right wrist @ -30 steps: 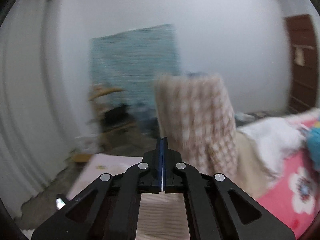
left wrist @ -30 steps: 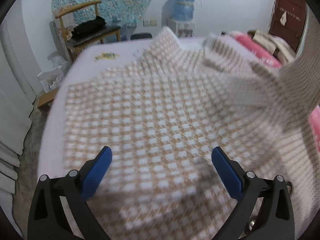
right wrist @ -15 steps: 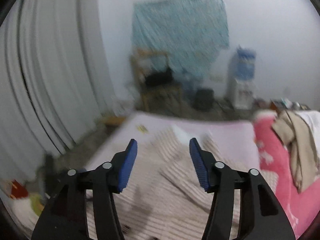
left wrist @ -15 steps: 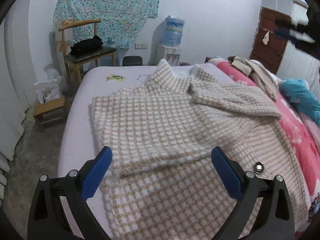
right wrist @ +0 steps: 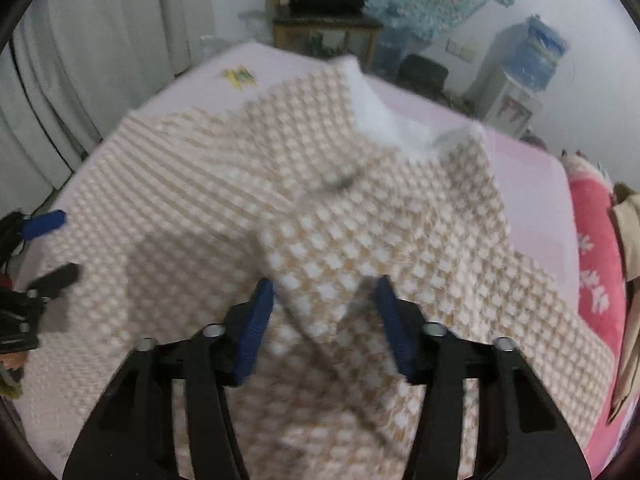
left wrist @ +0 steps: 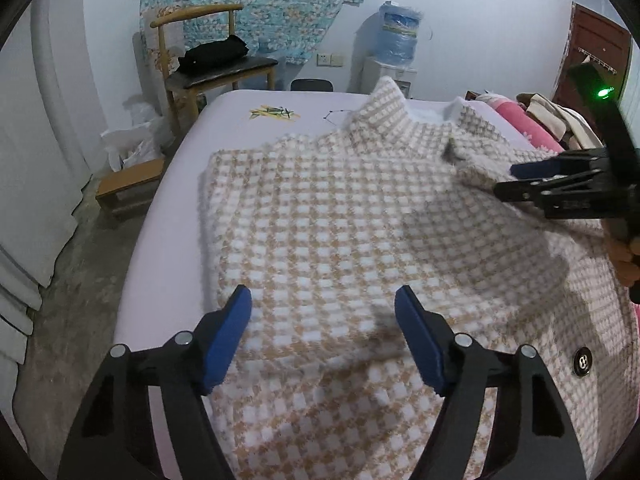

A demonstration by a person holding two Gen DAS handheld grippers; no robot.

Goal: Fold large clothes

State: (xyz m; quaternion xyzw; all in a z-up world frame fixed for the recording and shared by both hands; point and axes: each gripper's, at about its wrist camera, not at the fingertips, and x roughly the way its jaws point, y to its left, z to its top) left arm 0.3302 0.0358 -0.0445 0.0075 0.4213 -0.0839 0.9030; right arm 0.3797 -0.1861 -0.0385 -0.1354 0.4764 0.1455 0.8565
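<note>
No legible writing on checked sweater [left wrist: 360, 240]

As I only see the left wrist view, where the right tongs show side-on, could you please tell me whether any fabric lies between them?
Observer: Yes. In the right wrist view, a folded-over sleeve of the checked garment lies between the right tongs, whose jaws have just been closing.
Operator: Thank you. Are the pads pressing on it yet?
Observer: It seems not. The fold lies slack between them, though blur hides its edges.
</note>
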